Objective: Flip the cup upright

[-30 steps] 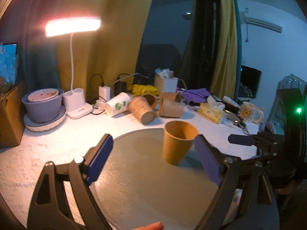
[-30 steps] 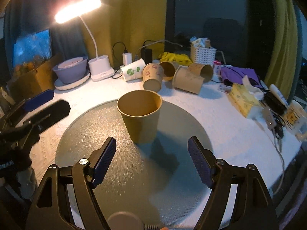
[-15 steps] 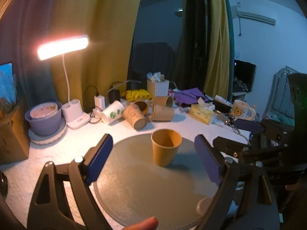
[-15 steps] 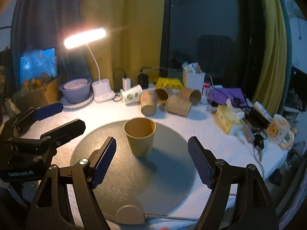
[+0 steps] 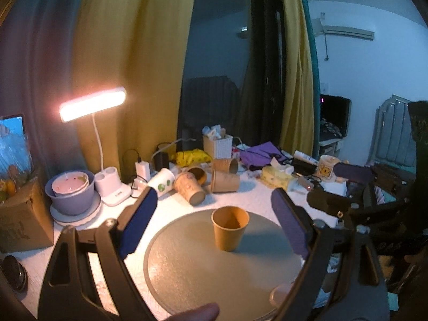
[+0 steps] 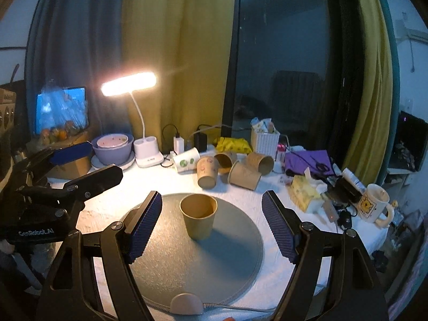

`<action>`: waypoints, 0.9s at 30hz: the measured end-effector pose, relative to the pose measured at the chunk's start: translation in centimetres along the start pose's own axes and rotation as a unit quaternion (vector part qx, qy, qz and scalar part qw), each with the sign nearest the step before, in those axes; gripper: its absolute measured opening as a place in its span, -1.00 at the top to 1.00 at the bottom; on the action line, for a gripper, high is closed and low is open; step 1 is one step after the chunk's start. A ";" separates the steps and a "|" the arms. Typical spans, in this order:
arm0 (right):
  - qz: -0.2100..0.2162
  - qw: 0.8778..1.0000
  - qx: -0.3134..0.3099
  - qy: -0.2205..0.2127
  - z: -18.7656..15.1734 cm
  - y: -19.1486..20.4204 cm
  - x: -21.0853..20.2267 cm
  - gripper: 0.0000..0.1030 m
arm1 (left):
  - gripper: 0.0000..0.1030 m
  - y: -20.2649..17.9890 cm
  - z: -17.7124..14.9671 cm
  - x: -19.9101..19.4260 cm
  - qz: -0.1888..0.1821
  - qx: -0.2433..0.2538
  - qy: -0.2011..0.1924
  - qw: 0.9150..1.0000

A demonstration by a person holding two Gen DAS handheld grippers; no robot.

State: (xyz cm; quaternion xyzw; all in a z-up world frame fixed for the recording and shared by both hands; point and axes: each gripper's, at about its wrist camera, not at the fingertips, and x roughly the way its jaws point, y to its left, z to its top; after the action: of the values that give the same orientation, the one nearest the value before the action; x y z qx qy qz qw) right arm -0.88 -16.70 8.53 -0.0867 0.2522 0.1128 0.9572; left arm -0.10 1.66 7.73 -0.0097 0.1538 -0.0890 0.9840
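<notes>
A brown paper cup [image 5: 229, 228] stands upright, mouth up, on the round grey mat [image 5: 187, 272]; it also shows in the right wrist view [image 6: 198, 218] on the mat [image 6: 214, 262]. My left gripper [image 5: 214, 227] is open and empty, held back from the cup. My right gripper [image 6: 211, 224] is open and empty, also back from the cup. Each gripper shows in the other's view: the right one [image 5: 345, 187] at the right, the left one [image 6: 80, 165] at the left.
Several paper cups [image 6: 227, 169] lie on their sides behind the mat. A lit desk lamp [image 6: 147, 155], stacked bowls [image 6: 112, 149], a white basket [image 6: 264, 140], a tissue box [image 6: 305, 191] and a mug [image 6: 374, 207] crowd the table's back and right. A cardboard box [image 5: 18, 219] stands left.
Both grippers have pulled back and up from the cup, which now looks smaller and farther. The cup stays upright on the mat.
</notes>
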 end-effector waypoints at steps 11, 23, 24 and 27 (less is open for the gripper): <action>-0.011 0.999 0.034 -0.033 0.3 -0.8 -1.3 -0.55 | -0.71 0.2 0.6 -1.5 -0.002 0.004 -0.038 0.999; -0.009 0.999 0.049 -0.015 -0.6 -1.4 -0.1 -0.55 | -0.71 0.0 -0.1 -0.3 -0.006 0.015 -0.026 1.000; -0.010 0.999 0.050 -0.015 -0.7 -1.4 -0.1 -0.55 | -0.71 0.0 -0.1 -0.2 -0.006 0.014 -0.024 1.000; -0.009 0.999 0.050 -0.015 -0.7 -1.4 -0.1 -0.55 | -0.71 0.1 -0.1 -0.1 -0.008 0.013 -0.021 1.000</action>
State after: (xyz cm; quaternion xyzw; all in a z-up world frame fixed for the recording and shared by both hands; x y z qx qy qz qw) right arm -0.93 -18.24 8.10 -0.0397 0.2427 0.0929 0.9648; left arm -0.24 1.77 7.64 -0.0006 0.1315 -0.0989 0.9864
